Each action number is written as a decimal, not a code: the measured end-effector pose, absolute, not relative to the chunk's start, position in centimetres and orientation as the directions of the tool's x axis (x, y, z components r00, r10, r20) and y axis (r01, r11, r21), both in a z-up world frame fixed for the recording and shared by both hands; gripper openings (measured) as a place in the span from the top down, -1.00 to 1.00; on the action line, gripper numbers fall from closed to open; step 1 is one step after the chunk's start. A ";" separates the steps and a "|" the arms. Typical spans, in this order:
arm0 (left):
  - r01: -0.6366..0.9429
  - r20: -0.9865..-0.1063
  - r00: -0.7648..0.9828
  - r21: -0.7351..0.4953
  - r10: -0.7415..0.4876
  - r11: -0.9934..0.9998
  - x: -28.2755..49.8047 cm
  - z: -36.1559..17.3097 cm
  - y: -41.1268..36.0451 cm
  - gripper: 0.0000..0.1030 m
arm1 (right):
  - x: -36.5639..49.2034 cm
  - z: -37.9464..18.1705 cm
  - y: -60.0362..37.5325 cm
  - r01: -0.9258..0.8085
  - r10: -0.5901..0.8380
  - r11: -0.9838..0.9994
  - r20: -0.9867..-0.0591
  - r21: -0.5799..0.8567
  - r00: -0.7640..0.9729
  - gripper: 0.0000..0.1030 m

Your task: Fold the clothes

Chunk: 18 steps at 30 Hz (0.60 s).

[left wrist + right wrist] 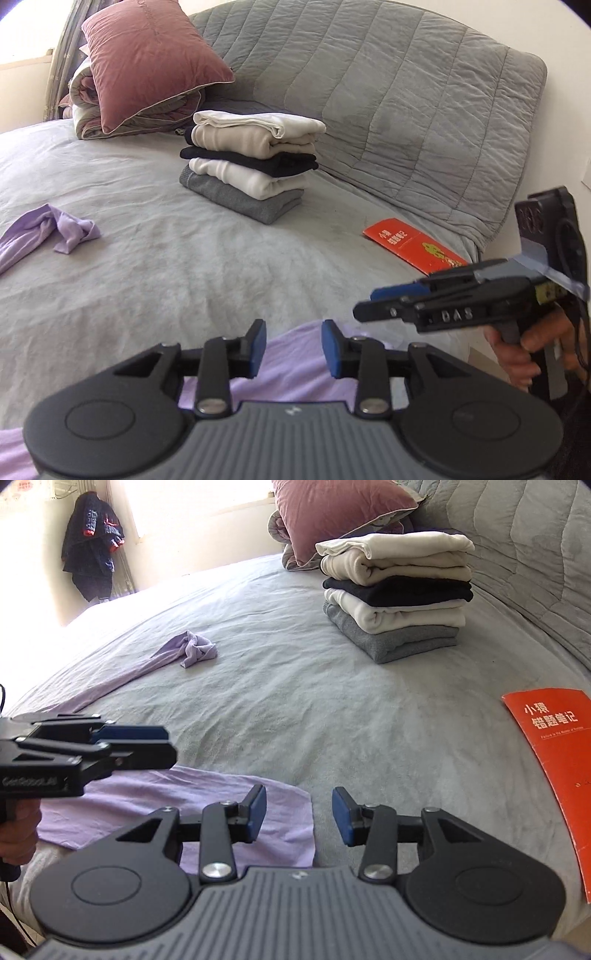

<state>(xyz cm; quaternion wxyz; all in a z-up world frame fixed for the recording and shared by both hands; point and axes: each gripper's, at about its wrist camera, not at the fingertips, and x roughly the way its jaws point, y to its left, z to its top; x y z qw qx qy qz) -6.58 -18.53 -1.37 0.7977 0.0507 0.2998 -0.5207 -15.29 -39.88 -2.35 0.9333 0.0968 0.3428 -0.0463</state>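
A lilac long-sleeved garment (177, 805) lies on the grey bed sheet (332, 709), its body folded near the front edge. One sleeve (195, 650) trails away to the left and ends in a bunched cuff. My left gripper (293, 336) hovers just over the lilac garment (295, 384), open, with nothing pinched. My right gripper (299, 806) is open too and empty, over the garment's right edge. Each shows side-on in the other's view: the right gripper (364, 304) and the left gripper (168, 744). A stack of folded clothes (255, 166) stands further back.
A red booklet (554, 746) lies on the sheet at the right. A pink pillow (151, 62) rests on a rolled quilt at the back left, and a grey quilted headboard cushion (388, 92) runs behind. Dark clothing (92, 542) hangs by the window.
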 end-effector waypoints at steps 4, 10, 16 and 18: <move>0.888 -0.585 0.275 -0.150 -0.763 0.435 -9.4 -2.9 -15.8 0.01 | -13.3 -3.7 -39.5 0.071 0.012 0.992 -0.639 0.103 0.769 0.15; 0.898 -0.613 0.342 -0.010 -0.712 0.440 -11.9 -5.3 -16.5 0.26 | -12.0 -5.6 -37.7 -0.022 0.038 0.999 -0.660 0.032 0.751 0.93; 0.883 -0.565 0.372 -0.029 -0.736 0.469 -12.7 -5.0 -16.3 0.99 | -12.7 -4.9 -37.1 0.047 -0.068 0.998 -0.628 -0.049 0.775 0.94; 0.896 -0.592 0.344 -0.025 -0.729 0.443 -13.0 -5.3 -16.4 0.99 | -12.3 -5.2 -37.1 0.053 -0.081 0.997 -0.645 -0.063 0.760 0.94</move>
